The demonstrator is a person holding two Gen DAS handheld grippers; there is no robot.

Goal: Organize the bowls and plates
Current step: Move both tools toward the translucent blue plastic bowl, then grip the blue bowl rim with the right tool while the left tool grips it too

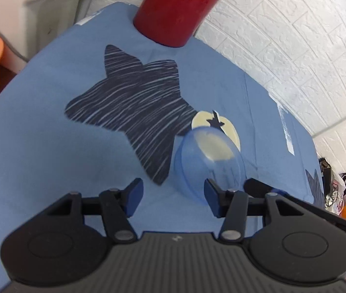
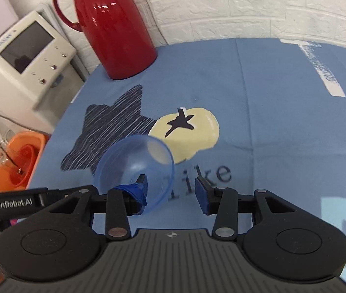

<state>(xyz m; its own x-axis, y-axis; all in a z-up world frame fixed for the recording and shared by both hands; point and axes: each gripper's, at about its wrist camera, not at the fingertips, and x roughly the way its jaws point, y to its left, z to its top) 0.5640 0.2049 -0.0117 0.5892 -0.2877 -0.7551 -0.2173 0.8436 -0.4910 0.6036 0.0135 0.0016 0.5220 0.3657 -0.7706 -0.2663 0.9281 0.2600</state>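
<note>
Two hand-held grippers hang over a blue cloth-covered table (image 2: 270,102), with one translucent blue plastic bowl (image 2: 136,166) between them. The bowl, smooth and round, is tilted on its side and blurred at the rim; whether it touches the cloth cannot be told. The right gripper (image 2: 170,193) stands wide, its left finger reaching inside the bowl, seen through the clear wall, its right finger apart from it. The left gripper (image 1: 173,195) is also spread wide and holds nothing, the bowl (image 1: 209,161) just ahead of its right finger. A glossy red plastic jug (image 2: 116,31) stands at the table's far edge, its top cut off in both views. A dark striped star print (image 1: 134,112) and a pale yellow patch (image 2: 190,134) mark the cloth. An orange plastic basin (image 2: 19,168) sits beyond the table's left edge, its contents hard to make out.
</note>
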